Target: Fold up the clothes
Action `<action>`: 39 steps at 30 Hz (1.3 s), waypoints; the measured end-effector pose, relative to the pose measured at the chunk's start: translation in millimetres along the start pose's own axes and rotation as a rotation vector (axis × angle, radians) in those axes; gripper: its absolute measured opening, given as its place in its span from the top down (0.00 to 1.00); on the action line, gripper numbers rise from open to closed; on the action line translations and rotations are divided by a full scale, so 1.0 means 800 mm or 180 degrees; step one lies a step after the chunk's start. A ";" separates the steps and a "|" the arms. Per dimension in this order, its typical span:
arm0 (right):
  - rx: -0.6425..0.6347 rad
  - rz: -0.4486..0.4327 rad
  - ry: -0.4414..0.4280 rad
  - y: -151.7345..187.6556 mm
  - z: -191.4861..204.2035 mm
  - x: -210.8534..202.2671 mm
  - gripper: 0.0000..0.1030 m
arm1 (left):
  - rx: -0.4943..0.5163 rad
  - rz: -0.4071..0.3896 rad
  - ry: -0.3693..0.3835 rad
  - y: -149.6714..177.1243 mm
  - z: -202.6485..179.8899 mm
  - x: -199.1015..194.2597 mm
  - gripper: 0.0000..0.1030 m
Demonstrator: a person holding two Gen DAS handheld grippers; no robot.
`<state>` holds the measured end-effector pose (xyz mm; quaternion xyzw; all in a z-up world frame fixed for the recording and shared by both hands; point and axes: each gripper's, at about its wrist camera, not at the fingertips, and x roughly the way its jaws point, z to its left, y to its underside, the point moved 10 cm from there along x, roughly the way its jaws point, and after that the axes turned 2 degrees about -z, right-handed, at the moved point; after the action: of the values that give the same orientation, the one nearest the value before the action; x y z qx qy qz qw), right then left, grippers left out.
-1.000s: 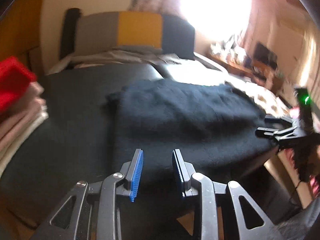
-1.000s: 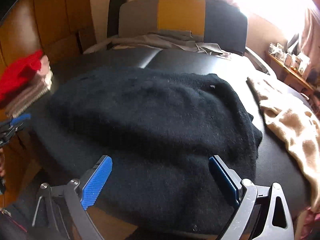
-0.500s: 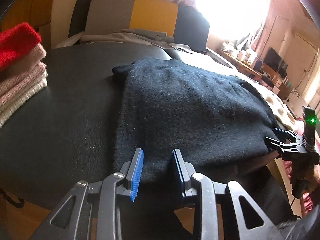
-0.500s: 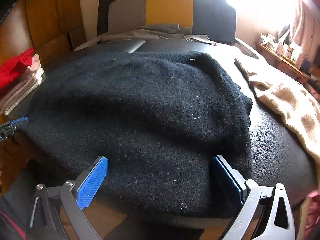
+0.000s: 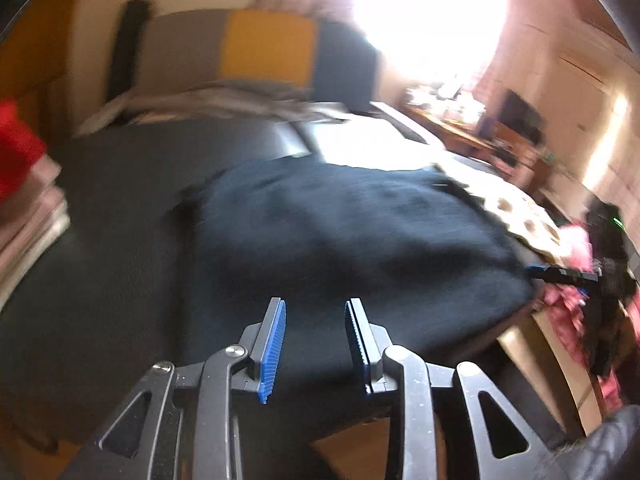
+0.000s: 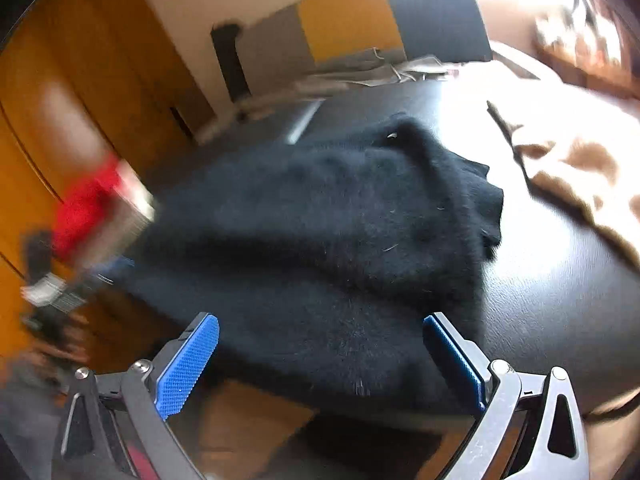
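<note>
A black knit sweater (image 5: pixel 340 240) lies spread on the dark padded table (image 5: pixel 100 260), its near hem draped over the front edge. My left gripper (image 5: pixel 316 304) hovers just above that hem. Its jaws are opening a little, a narrow gap shows between the blue pads, and nothing is pinched. In the right wrist view the sweater (image 6: pixel 320 220) fills the middle. My right gripper (image 6: pixel 320 320) stands wide open over the hem near its right corner, holding nothing. The right gripper (image 5: pixel 560 272) also shows in the left wrist view, at the sweater's right edge.
A stack of folded clothes with a red one on top (image 5: pixel 20 160) sits at the table's left. A beige spotted garment (image 6: pixel 580 168) lies to the right. A grey, yellow and dark chair back (image 5: pixel 260 52) and crumpled grey cloth (image 5: pixel 224 96) are at the far side.
Both views have blurred with motion. The left gripper has drawn back and up from the sweater. The right gripper has rolled and slid sideways along the hem; the sweater lies as before.
</note>
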<state>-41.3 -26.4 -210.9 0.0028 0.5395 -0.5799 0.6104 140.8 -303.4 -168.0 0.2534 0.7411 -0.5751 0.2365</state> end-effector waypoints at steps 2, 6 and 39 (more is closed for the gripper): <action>0.0260 0.0043 -0.0203 0.003 -0.019 -0.020 0.00 | 0.0219 0.0024 0.0198 -0.016 -0.044 0.020 0.69; 0.0357 0.0060 -0.0356 0.009 -0.044 -0.029 0.00 | 0.0532 0.0124 0.0576 -0.048 -0.127 0.068 0.67; -0.0047 0.0424 -0.0903 -0.003 0.032 -0.021 0.00 | -0.0007 0.0288 0.0153 -0.017 0.026 0.006 0.60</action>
<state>-22.1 -31.5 -187.8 -0.0478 0.4508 -0.5288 0.7176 129.5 -326.0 -165.3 0.3000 0.7350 -0.5567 0.2447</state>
